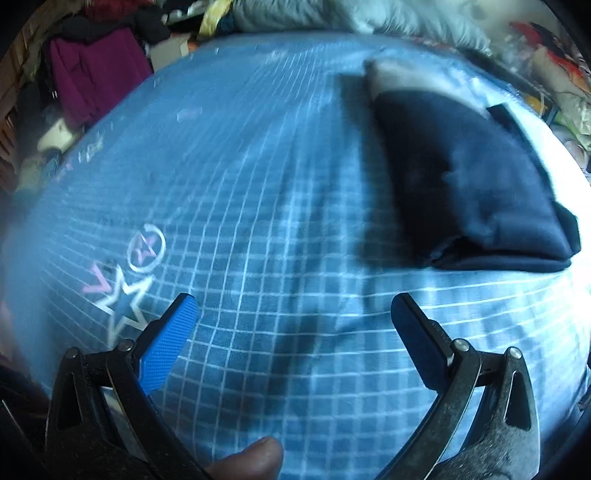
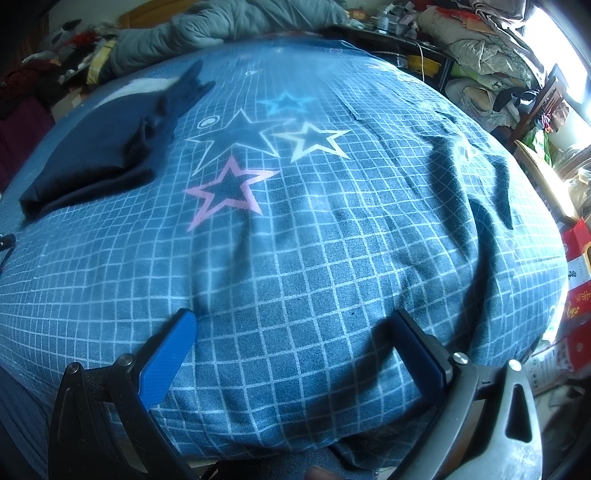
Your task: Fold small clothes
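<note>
Broadly, both views are filled by a bed covered with a blue bedspread (image 2: 295,258) printed with a white grid and star outlines. Behind its far edge, a grey-green quilt (image 2: 229,22) is heaped, and cluttered piles of cloth and boxes are seen at the room's sides. A dark navy folded garment (image 1: 469,177) is laid flat on the bedspread, with a pale layer showing at its far end. It is seen ahead and to the right of the left gripper (image 1: 291,317), and far off to the upper left in the right wrist view (image 2: 99,155). Both the left gripper and the right gripper (image 2: 291,332) are held over bare bedspread with jaws spread wide and nothing between them. A fingertip (image 1: 255,458) is glimpsed at the bottom edge.
</note>
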`<state>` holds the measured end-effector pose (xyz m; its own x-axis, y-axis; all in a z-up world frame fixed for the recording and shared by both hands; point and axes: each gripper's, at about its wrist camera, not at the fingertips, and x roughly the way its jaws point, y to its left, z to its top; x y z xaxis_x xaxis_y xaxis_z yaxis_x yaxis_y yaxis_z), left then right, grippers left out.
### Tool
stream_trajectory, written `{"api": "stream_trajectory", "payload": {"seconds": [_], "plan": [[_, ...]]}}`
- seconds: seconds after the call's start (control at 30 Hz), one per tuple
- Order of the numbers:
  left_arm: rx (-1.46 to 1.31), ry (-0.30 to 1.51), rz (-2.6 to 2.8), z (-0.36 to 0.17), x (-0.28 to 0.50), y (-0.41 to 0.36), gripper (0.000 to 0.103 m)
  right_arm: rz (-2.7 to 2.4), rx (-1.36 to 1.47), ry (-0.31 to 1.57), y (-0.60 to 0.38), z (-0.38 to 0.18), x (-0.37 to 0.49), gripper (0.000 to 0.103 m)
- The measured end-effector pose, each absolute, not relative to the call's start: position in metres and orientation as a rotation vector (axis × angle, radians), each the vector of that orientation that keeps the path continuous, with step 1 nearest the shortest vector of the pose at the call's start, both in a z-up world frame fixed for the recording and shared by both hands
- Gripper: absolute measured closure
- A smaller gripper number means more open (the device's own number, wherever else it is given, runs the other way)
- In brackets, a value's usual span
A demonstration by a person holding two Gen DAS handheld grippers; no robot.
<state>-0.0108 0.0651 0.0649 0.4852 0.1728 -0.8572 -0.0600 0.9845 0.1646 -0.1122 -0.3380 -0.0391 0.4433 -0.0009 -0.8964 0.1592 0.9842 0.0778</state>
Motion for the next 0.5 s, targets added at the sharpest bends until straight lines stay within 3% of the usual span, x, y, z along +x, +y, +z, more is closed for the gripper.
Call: {"api": "stream_trajectory", "payload": {"seconds": [0.17, 0.3, 0.5], "plan": [[0.097, 0.867, 0.029, 0.151, -0.042, 0.017, 0.0, -0.095, 0.137, 1.049, -0.327, 0.01, -0.113, 0.0], [0.093, 0.701, -0.03, 0.23, -0.076, -0.023, 0.0, -0.044, 0.144, 0.899, -0.313, 0.085, -0.121, 0.0], [0.067, 0.57, -0.14, 0.297, -0.101, -0.05, 0.0, 0.009, 0.118, 0.697, -0.29, 0.185, -0.127, 0.0]]}}
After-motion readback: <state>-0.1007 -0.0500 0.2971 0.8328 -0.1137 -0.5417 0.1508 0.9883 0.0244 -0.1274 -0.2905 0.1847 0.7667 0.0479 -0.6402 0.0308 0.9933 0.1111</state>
